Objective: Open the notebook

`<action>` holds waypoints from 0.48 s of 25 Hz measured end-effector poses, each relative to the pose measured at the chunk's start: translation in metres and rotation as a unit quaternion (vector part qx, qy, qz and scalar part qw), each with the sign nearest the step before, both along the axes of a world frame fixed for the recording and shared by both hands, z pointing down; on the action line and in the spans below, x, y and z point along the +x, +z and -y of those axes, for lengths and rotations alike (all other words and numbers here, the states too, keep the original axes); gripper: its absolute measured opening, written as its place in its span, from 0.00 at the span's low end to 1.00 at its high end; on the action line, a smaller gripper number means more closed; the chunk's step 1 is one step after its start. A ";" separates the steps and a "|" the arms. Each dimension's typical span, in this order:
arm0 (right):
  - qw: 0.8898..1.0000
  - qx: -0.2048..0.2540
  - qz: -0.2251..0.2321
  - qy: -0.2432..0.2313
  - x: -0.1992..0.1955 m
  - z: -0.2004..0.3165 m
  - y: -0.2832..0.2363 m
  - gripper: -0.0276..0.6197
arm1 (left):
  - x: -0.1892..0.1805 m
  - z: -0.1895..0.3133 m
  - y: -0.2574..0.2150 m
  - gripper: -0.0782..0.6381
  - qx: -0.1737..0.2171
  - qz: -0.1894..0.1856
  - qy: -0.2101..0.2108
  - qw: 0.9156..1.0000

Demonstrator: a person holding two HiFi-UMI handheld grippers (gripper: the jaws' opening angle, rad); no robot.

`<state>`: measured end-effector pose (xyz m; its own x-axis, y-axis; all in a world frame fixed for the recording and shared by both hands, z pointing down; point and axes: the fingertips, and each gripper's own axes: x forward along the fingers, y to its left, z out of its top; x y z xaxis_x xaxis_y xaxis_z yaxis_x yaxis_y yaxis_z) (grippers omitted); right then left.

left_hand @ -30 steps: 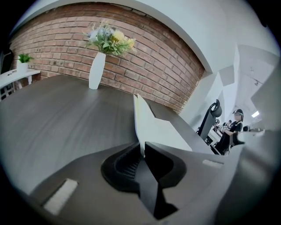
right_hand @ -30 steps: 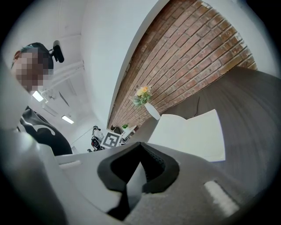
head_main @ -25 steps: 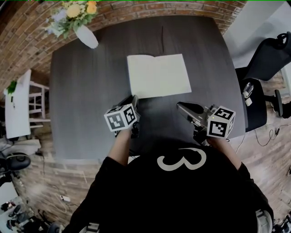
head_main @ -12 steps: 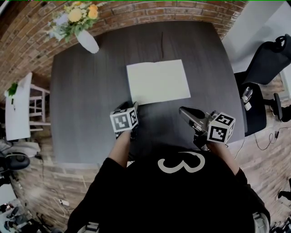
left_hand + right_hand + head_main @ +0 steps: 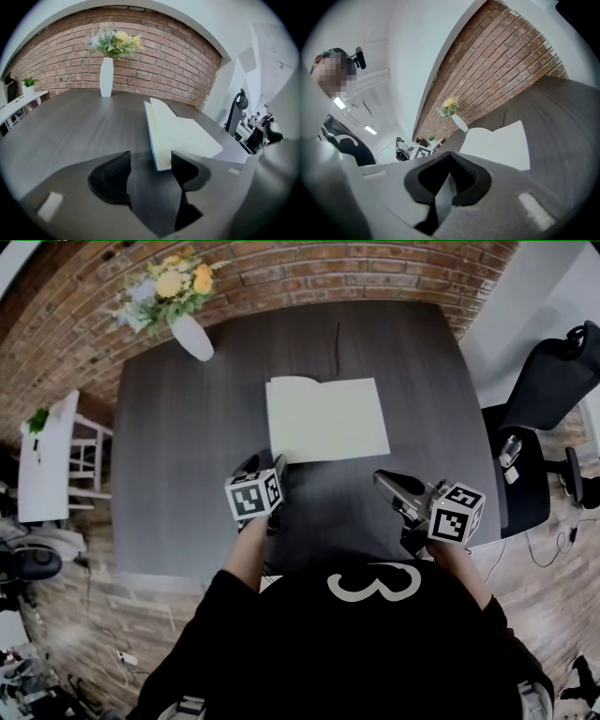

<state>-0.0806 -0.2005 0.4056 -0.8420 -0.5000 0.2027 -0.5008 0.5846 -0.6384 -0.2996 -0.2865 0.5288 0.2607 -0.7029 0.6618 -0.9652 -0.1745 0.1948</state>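
The notebook [image 5: 327, 419] is seen lying open, pale pages up, mid-worktop [image 5: 178, 456], so the task is judged done. The left gripper [image 5: 151, 158] (just beside its near corner) has just been opened wide, nothing gripped. The right gripper [image 5: 451, 161] is kept apart, closed and empty.

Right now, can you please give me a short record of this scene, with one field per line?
Surface: dark grey wooden table
Task object: cream-paged notebook with blue cover, lying open and flat
Left gripper: jaws apart, just been opening, nothing between them; notebook's near corner just ahead
Right gripper: jaws together, empty
Background: white vase with yellow flowers near the table's far left corner
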 end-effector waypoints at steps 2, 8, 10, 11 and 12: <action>1.000 0.000 0.000 0.001 0.007 -0.001 -0.003 0.05 | 0.003 -0.001 -0.009 0.50 0.011 -0.010 -0.003 1.000; 1.000 0.004 0.004 0.003 0.026 -0.007 -0.014 0.05 | 0.017 -0.002 -0.034 0.48 0.039 -0.037 -0.008 0.999; 1.000 0.007 0.003 0.003 0.032 -0.010 -0.018 0.05 | 0.020 -0.003 -0.042 0.43 0.048 -0.037 -0.011 0.998; 1.000 0.008 0.002 0.003 0.035 -0.012 -0.019 0.05 | 0.021 -0.004 -0.045 0.41 0.052 -0.037 -0.013 0.998; 1.000 0.009 0.001 0.004 0.037 -0.015 -0.020 0.05 | 0.022 -0.005 -0.047 0.41 0.055 -0.037 -0.015 0.998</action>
